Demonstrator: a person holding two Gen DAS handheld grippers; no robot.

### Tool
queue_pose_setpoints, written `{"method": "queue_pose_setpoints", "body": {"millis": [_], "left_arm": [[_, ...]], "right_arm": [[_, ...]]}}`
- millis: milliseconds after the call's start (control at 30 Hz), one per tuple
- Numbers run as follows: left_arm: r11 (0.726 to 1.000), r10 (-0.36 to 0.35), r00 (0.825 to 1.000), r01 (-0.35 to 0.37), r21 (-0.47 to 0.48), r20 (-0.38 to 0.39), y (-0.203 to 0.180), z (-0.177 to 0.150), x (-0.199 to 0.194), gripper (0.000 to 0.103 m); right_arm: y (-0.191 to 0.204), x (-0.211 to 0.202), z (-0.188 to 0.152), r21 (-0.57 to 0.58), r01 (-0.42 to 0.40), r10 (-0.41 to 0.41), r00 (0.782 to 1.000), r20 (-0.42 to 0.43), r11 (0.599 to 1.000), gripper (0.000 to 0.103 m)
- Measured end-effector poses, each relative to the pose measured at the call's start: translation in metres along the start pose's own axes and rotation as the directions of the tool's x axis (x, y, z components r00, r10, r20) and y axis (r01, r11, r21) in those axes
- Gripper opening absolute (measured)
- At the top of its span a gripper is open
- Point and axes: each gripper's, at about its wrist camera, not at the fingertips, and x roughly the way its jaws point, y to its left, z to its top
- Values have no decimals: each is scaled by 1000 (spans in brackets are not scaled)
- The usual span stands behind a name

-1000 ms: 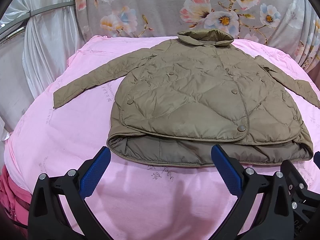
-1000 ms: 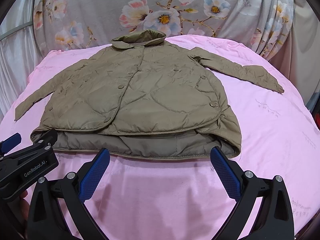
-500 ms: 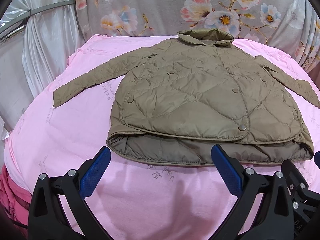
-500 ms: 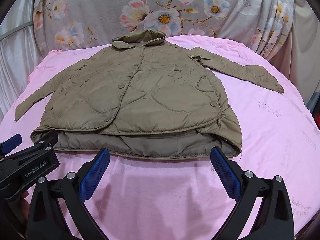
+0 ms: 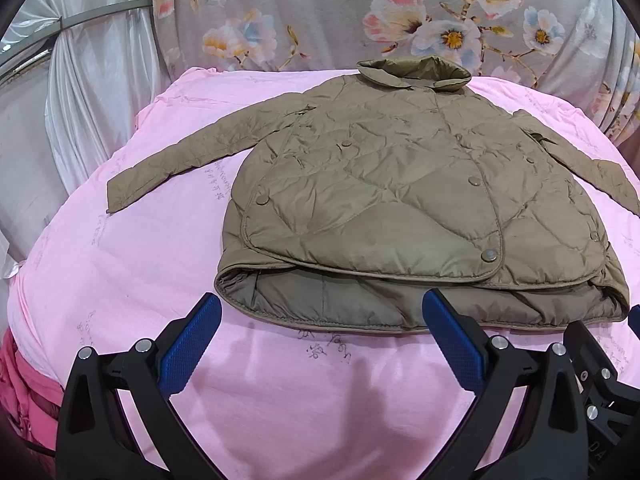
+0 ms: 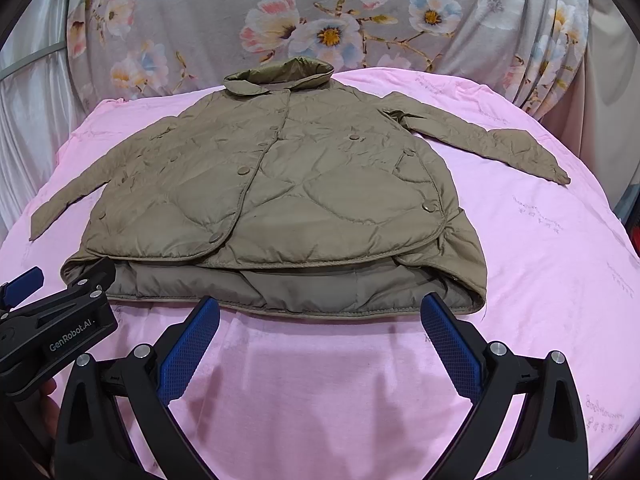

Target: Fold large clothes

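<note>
An olive quilted jacket (image 5: 400,200) lies flat, front up, on the pink sheet (image 5: 120,280), collar far, both sleeves spread out. It also shows in the right wrist view (image 6: 280,200). My left gripper (image 5: 320,320) is open and empty, hovering just short of the jacket's near hem. My right gripper (image 6: 320,320) is open and empty, also just short of the hem. The left gripper's body (image 6: 52,328) shows at the right wrist view's left edge.
A grey floral cloth (image 5: 360,20) hangs behind the bed. White curtains (image 5: 80,100) hang at the left. The pink sheet (image 6: 560,280) drops away at the sides. A darker pink cloth (image 5: 16,380) lies at the lower left.
</note>
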Motion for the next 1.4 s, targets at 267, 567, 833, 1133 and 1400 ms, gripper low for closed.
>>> {"method": "queue_pose_setpoints", "body": {"millis": [267, 567, 833, 1133, 1400], "left_arm": [[1000, -1, 1000, 1, 0, -2, 0, 0, 0, 98], [1000, 2, 1000, -2, 0, -12, -1, -1, 6, 98], [1000, 7, 1000, -7, -4, -25, -2, 1, 11, 98], [998, 34, 999, -35, -49, -9, 12, 36, 26, 98], [995, 56, 998, -52, -82, 38, 17, 88, 45, 98]], "right_arm": [[0, 1, 1, 0, -1, 1, 1000, -1, 1000, 98], [2, 1, -2, 5, -3, 3, 1000, -5, 1000, 98], [-9, 13, 2, 11, -1, 1, 1000, -24, 1000, 98], [-76, 30, 44, 88, 68, -71, 997, 29, 994, 98], [-187, 60, 101, 255, 113, -143, 984, 104, 960, 98]]}}
